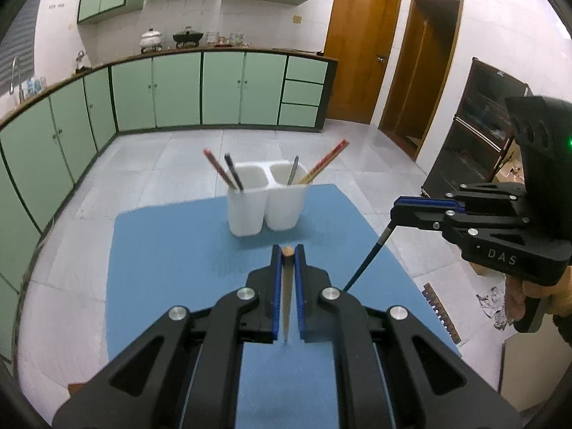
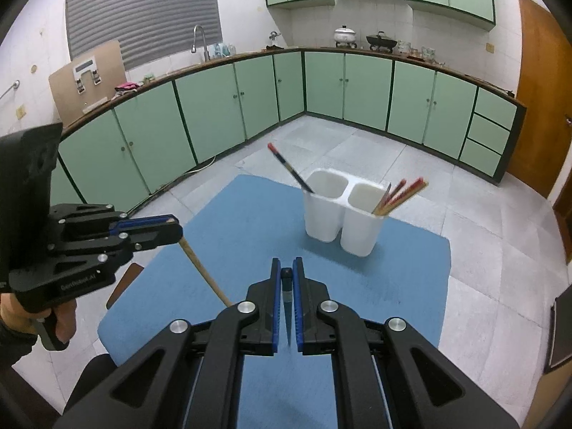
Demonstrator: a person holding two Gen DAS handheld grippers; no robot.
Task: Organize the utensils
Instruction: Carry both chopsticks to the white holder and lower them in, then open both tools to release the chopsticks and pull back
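A white two-cup utensil holder (image 1: 266,198) (image 2: 343,214) stands on the blue mat (image 1: 178,250) (image 2: 250,236), with several chopsticks leaning in both cups. My left gripper (image 1: 287,250) is shut on a light wooden chopstick (image 1: 286,286), above the mat just in front of the holder; it also shows in the right wrist view (image 2: 171,227) with the stick (image 2: 203,271) hanging down. My right gripper (image 2: 287,273) is shut on a dark blue chopstick (image 2: 287,304); in the left wrist view it (image 1: 397,211) holds that stick (image 1: 368,261) slanting down to the right of the holder.
The mat covers a small table over a grey tiled floor (image 1: 161,164). Green cabinets (image 1: 178,89) line the far walls. A dark glass cabinet (image 1: 475,136) and wooden doors (image 1: 361,46) stand at the right. A person's hand (image 2: 60,318) holds the left gripper.
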